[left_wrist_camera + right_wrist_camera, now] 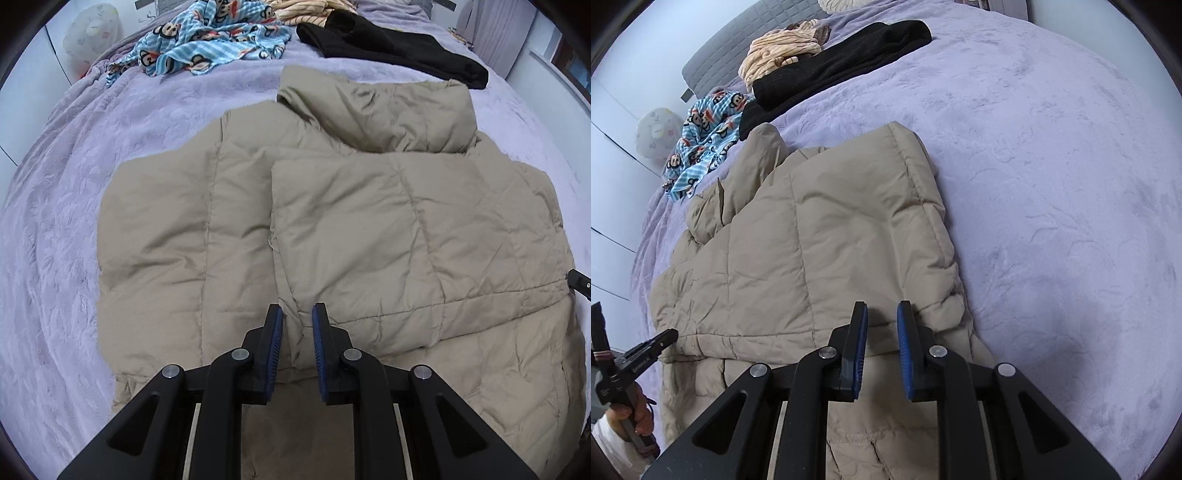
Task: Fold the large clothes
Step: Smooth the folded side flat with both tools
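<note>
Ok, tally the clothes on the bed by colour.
Beige: 1, jacket
Black: 1, garment
Blue monkey print: 1, garment
Cream striped: 1, garment
Total: 4

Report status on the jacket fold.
Left gripper and right gripper shut, empty. Tan puffer jacket partly folded on bed. Nothing in the way.

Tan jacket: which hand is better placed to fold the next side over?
Probably right: the right gripper hangs over the tan jacket's free outer edge beside bare lavender blanket; the left gripper sits mid-garment over the folded flap.
</note>
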`<state>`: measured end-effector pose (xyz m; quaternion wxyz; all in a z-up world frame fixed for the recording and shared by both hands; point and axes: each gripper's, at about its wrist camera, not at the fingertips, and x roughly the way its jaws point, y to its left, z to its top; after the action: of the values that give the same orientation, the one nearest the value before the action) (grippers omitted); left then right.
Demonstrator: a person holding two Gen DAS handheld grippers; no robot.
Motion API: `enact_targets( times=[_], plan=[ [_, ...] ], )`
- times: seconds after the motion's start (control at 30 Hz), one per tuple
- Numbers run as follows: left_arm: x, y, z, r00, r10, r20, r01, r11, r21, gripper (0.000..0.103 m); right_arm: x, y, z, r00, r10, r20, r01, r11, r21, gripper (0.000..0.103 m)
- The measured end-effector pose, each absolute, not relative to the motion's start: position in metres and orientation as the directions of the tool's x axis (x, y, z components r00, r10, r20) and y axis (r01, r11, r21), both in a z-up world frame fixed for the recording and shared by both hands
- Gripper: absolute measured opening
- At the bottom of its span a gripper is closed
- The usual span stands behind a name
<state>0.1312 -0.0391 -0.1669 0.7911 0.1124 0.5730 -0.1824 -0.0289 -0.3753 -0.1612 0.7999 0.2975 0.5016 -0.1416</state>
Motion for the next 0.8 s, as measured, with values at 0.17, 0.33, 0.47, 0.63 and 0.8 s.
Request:
enact_targets(
  times=[0.17, 0.33, 0.47, 0.63, 0.8],
  plan=[
    [0.124, -0.037, -0.162, 0.284, -0.143, -0.948, 0.409, 0.913, -0.015, 0.018, -0.040, -0.372, -0.160, 0.450, 0.093, -0.888, 0.536, 0.767, 0.352, 0.018],
    [0.110, -0.034, -0.147, 0.319, -0.110, -0.941, 0.410, 0.911, 0.032, 0.018, -0.053, -0.369, -0.162, 0.432, 0.135, -0.892, 0.557, 0.738, 0.381, 0.019],
    [0.098, -0.033, -0.138, 0.332, -0.107, -0.937, 0.402, 0.915, 0.038, 0.018, -0.063, -0.366, -0.161, 0.424, 0.145, -0.894, 0.565, 0.728, 0.387, 0.019],
    [0.087, -0.033, -0.130, 0.339, -0.098, -0.936, 0.400, 0.915, 0.049, 0.018, -0.069, -0.363, -0.160, 0.417, 0.165, -0.894, 0.571, 0.717, 0.399, 0.019],
    [0.079, -0.029, -0.127, 0.339, -0.113, -0.934, 0.389, 0.921, 0.029, 0.026, -0.068, -0.357, -0.157, 0.418, 0.188, -0.889, 0.551, 0.726, 0.413, 0.019]
  ],
)
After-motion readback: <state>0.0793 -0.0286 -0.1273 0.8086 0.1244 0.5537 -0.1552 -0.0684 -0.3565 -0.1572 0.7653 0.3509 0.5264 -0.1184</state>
